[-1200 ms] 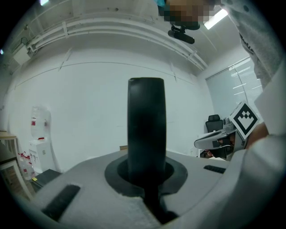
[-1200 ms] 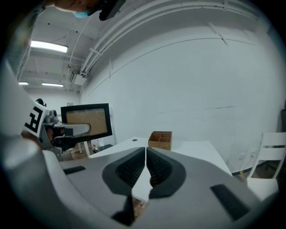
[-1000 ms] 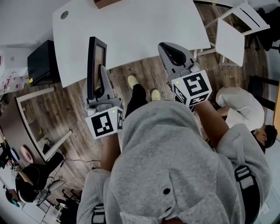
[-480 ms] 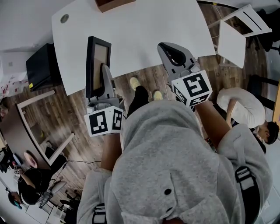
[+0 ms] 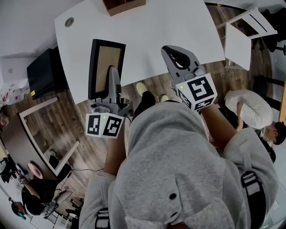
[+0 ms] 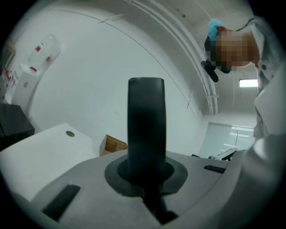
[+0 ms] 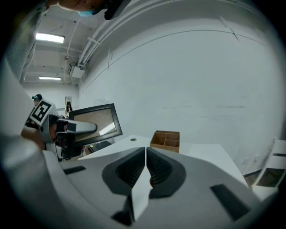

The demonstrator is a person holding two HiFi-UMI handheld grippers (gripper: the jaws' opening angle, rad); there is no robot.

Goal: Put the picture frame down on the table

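The left gripper's (image 6: 146, 179) jaws are closed on the frame's (image 6: 146, 125) rim, which shows in the left gripper view as a dark bar rising from between the pads. Gripping by the rim leaves the frame's face and its far edges free, so it can be lowered without the jaws reaching the surface first.

In the head view the frame sits in the upper left, over the near edge of the white counter (image 5: 147, 31), with its tan face turned partly up toward the camera. In the right gripper view it stands close to upright, leaning back a little. It looks clear of the counter, though no view shows its lower edge well enough to be sure, so I judge it not yet set down.

The right gripper's (image 7: 145, 165) jaws are pressed together with nothing between them. It hangs just beside the left one, in the upper middle of the head view, probably kept out of the way.

A wooden box (image 5: 124, 5) sits at the counter's far edge, well apart from the frame. That leaves bare surface ahead of the frame.
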